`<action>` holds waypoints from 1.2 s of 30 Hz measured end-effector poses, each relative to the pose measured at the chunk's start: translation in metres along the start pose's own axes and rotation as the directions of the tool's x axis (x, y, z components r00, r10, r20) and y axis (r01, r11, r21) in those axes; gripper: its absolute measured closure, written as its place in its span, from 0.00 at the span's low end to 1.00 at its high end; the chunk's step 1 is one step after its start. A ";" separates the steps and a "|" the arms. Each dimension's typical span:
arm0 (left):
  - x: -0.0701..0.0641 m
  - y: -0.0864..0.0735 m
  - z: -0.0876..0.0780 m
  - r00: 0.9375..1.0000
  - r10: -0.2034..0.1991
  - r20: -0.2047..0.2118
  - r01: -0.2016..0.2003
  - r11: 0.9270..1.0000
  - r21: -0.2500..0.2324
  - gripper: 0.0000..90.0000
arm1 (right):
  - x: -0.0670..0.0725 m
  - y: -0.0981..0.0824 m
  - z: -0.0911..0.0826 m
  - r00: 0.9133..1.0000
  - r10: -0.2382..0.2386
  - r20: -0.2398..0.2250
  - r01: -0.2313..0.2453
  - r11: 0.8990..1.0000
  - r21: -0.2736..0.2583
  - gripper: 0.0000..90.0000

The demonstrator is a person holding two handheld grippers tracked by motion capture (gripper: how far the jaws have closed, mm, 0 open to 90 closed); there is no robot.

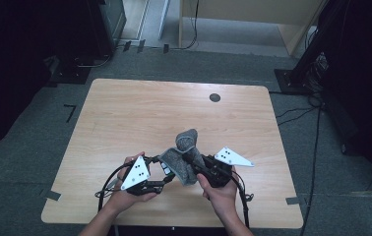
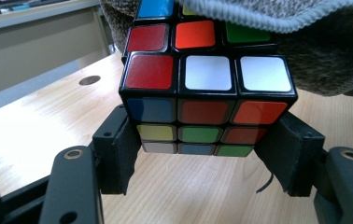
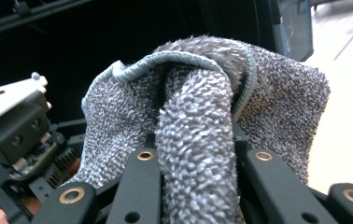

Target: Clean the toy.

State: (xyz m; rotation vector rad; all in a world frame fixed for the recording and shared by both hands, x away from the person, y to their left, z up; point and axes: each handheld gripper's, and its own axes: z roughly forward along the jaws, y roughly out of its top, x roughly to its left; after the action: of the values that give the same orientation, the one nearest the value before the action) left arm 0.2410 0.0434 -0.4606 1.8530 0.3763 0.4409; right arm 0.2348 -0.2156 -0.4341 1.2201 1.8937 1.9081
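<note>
Where carpet darkens, pale wooden table [image 1: 125, 118], bare-topped.

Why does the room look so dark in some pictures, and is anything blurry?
High view: the pale wooden table is evenly lit, its surroundings near black. Left gripper view: the multicoloured puzzle cube is sharp and shows soft glare on its tiles. Right gripper view: the grey fuzzy cloth is crisp, with the background dark on the left and washed out on the right.

We see a light wooden bench [image 1: 139, 113] with a round grommet hole [image 1: 215, 97], standing on grey carpet [image 1: 31, 147] marked with dark tape. Behind it stands pale wooden furniture [image 1: 253, 14]; black cables [image 1: 317, 142] trail at right, and dark equipment flanks both sides.
</note>
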 end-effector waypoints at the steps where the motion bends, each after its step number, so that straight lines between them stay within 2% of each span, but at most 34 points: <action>1: -0.001 0.000 0.001 1.000 0.010 -0.007 -0.010 1.000 0.002 0.38 | 0.000 0.000 0.000 1.000 0.012 -0.005 -0.012 1.000 0.001 0.84; 8: -0.004 0.001 0.001 0.999 0.031 -0.018 -0.031 0.999 -0.006 0.37 | 0.003 0.002 -0.001 0.999 0.032 -0.036 -0.033 0.999 -0.006 0.84; 10: -0.006 0.003 0.001 0.999 0.037 -0.039 -0.038 0.999 -0.020 0.35 | 0.003 0.002 0.000 0.997 0.055 -0.057 -0.054 0.998 0.024 0.84; 11: -0.006 0.004 0.001 0.998 0.038 -0.052 -0.039 0.999 -0.020 0.34 | 0.005 0.000 0.002 0.996 0.055 -0.064 -0.053 0.998 0.034 0.84; 13: -0.006 0.003 0.000 0.998 0.047 -0.046 -0.048 0.999 -0.021 0.35 | 0.006 -0.001 0.003 0.996 0.055 -0.069 -0.053 0.998 0.041 0.84; 15: -0.008 0.004 0.000 0.996 0.065 -0.060 -0.066 0.998 -0.017 0.36 | 0.011 -0.001 0.005 0.998 0.026 -0.057 -0.023 0.999 0.046 0.83; 18: -0.007 0.005 0.000 0.996 0.055 -0.064 -0.056 0.998 -0.014 0.37 | 0.008 0.000 0.004 0.999 0.031 -0.041 -0.029 0.998 0.048 0.83; 21: -0.003 0.005 -0.002 0.998 0.036 -0.056 -0.038 0.999 -0.025 0.37 | 0.006 0.000 0.003 1.000 0.016 -0.023 -0.014 0.998 0.053 0.83; 23: 0.000 0.005 -0.005 0.999 0.014 -0.052 -0.017 0.999 -0.041 0.37 | 0.005 0.002 0.000 1.000 -0.002 -0.004 0.002 0.999 0.033 0.83; 25: 0.004 0.005 -0.008 0.999 -0.013 -0.045 0.010 0.998 -0.062 0.37 | 0.002 0.003 -0.004 1.000 0.005 0.022 -0.005 1.000 0.002 0.83; 27: 0.007 0.005 -0.008 0.999 -0.025 -0.035 0.023 0.998 -0.063 0.37 | 0.000 0.002 -0.004 1.000 0.027 0.001 -0.027 1.000 -0.009 0.83; 29: 0.004 0.004 -0.005 0.999 0.008 -0.047 -0.009 1.000 -0.030 0.37 | 0.003 0.002 -0.003 0.998 0.031 -0.053 -0.033 0.999 -0.028 0.83; 31: -0.001 0.003 -0.002 0.998 0.034 -0.044 -0.035 0.999 -0.015 0.37 | 0.011 0.003 -0.002 0.996 0.003 -0.092 -0.005 1.000 -0.030 0.83; 33: -0.004 0.006 -0.003 0.999 0.031 -0.024 -0.032 0.999 -0.035 0.37 | 0.020 0.003 0.002 0.996 -0.062 -0.059 0.062 0.998 -0.004 0.83; 34: -0.004 0.007 -0.004 0.999 0.036 -0.032 -0.037 0.999 -0.032 0.37 | 0.020 0.001 0.003 0.997 -0.067 -0.038 0.067 0.998 0.001 0.83; 35: -0.004 0.007 -0.004 0.999 0.035 -0.032 -0.036 0.999 -0.034 0.37 | 0.016 -0.002 0.003 0.998 -0.051 -0.034 0.051 0.999 -0.011 0.83; 36: -0.002 0.007 -0.005 0.999 0.027 -0.031 -0.028 0.999 -0.035 0.37 | 0.011 -0.003 0.004 0.999 -0.047 -0.010 0.047 0.999 0.002 0.83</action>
State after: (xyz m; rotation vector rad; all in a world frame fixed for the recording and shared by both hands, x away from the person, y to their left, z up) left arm 0.2369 0.0446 -0.4531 1.8202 0.3614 0.4921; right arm 0.2287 -0.2048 -0.4330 1.1584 1.9132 1.8920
